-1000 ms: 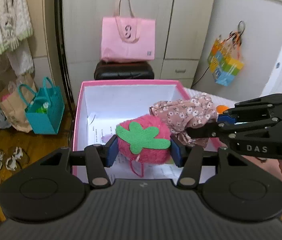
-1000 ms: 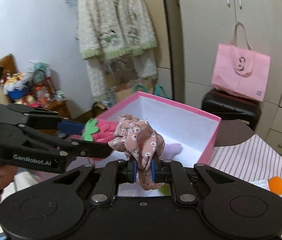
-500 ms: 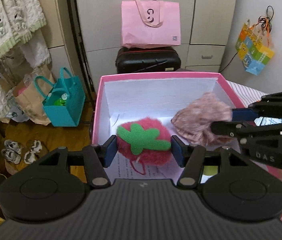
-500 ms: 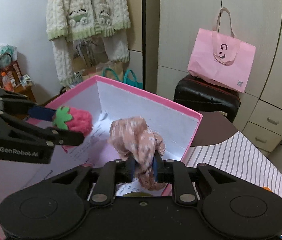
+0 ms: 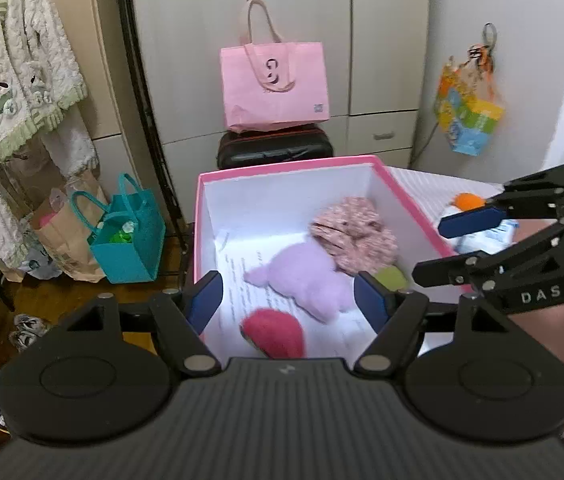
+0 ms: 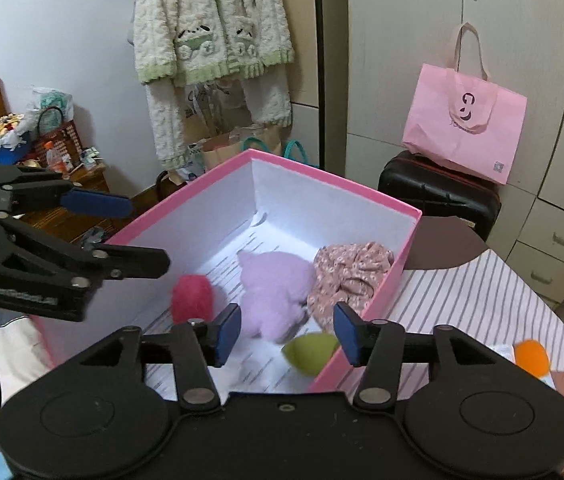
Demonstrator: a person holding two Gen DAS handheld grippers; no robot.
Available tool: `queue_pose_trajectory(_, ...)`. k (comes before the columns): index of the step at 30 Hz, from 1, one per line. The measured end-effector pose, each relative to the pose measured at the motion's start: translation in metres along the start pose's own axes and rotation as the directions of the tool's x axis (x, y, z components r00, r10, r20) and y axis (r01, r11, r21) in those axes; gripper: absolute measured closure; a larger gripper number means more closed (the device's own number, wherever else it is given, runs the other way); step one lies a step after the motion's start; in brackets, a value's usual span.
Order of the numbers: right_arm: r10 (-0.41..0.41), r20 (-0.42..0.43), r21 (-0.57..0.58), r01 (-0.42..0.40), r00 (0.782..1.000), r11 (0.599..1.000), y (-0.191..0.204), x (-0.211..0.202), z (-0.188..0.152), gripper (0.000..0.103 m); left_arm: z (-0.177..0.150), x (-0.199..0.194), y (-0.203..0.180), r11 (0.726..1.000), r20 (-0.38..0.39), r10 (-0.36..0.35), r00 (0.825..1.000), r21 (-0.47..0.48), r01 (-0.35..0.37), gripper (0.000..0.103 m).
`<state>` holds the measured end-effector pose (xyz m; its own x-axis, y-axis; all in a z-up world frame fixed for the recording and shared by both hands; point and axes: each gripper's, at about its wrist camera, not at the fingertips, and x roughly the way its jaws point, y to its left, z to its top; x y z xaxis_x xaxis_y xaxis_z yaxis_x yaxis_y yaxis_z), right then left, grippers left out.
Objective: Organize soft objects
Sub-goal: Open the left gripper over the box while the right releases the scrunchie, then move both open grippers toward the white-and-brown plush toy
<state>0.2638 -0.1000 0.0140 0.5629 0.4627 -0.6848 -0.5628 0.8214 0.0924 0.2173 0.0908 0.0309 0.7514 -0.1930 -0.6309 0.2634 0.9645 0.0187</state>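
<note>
Both grippers hang above the pink-rimmed cardboard box with white walls (image 6: 374, 196), and each is opening with nothing between its blue pads. Beneath the left gripper (image 5: 286, 300) the fuzzy red strawberry plush (image 5: 274, 336) lies on the box floor near the front wall. Beyond the right gripper (image 6: 287, 330), the crumpled pink floral fabric scrunchie (image 6: 346, 276) rests against the right wall, touching the lilac plush toy (image 6: 274, 288); a green teardrop-shaped sponge (image 6: 312, 354) sits by the near corner.

The risks look small — a low finger could snag the loose fabric on withdrawal and drag it out, or clip the light box's rim and shift it.
</note>
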Motion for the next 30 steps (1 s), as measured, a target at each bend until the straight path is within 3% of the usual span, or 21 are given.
queue_pose_trajectory(5,0.048,0.017,-0.021,-0.048,0.999,0.999,0.01,-0.034,-0.011,0.043,-0.007,-0.035,-0.011,0.997,-0.012,-0.08,0.997,0.0,0.08,0.031)
queue_pose_trajectory(10,0.058,0.026,-0.039,-0.057,0.998,0.998,0.019,-0.063,-0.022,0.04,-0.02,-0.064,-0.032,0.996,0.008,-0.066,0.998,0.066,0.065,0.031)
queue_pose_trajectory(17,0.085,0.033,-0.052,-0.083,0.996,0.995,0.023,-0.1,-0.048,0.038,-0.038,-0.095,-0.058,0.986,0.001,-0.119,0.993,0.116,0.118,0.031)
queue_pose_trajectory(23,0.106,0.029,-0.059,-0.104,0.994,0.993,0.019,-0.128,-0.078,0.037,-0.049,-0.104,-0.083,0.969,-0.059,-0.2,0.978,0.136,0.206,0.031)
queue_pose_trajectory(30,0.076,0.01,-0.048,-0.076,0.997,0.996,0.003,-0.146,-0.118,0.036,-0.062,-0.095,-0.12,0.946,-0.124,-0.255,0.959,0.175,0.274,0.03)
